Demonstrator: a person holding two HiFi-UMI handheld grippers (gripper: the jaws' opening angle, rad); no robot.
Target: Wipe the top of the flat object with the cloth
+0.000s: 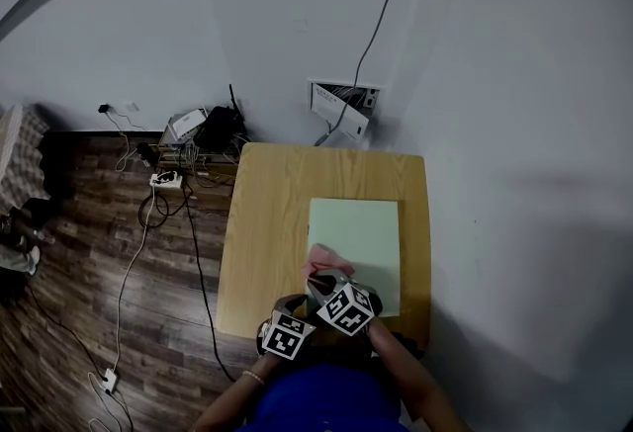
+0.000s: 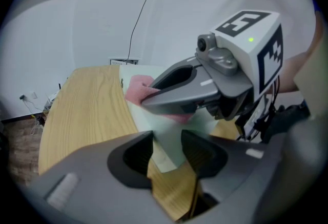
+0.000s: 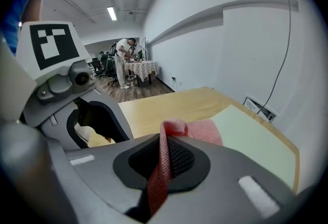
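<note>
A pale green flat sheet (image 1: 361, 227) lies on the right half of a wooden table (image 1: 267, 222). My right gripper (image 1: 322, 280) is shut on a pink cloth (image 1: 321, 258), which rests on the sheet's near left part. In the right gripper view the cloth (image 3: 192, 129) is pinched between the jaws (image 3: 165, 159) and spills forward onto the sheet (image 3: 251, 141). My left gripper (image 1: 295, 305) stands open at the sheet's near left corner. In the left gripper view that corner (image 2: 165, 138) shows in the gap of the left gripper (image 2: 166, 147), with the right gripper (image 2: 179, 96) and cloth (image 2: 138, 89) just beyond.
White walls run close behind and to the right of the table. A wall box (image 1: 343, 107) with a cable sits behind it. Cables and power strips (image 1: 166, 179) lie on the wooden floor to the left. A person (image 3: 123, 61) stands far off by another table.
</note>
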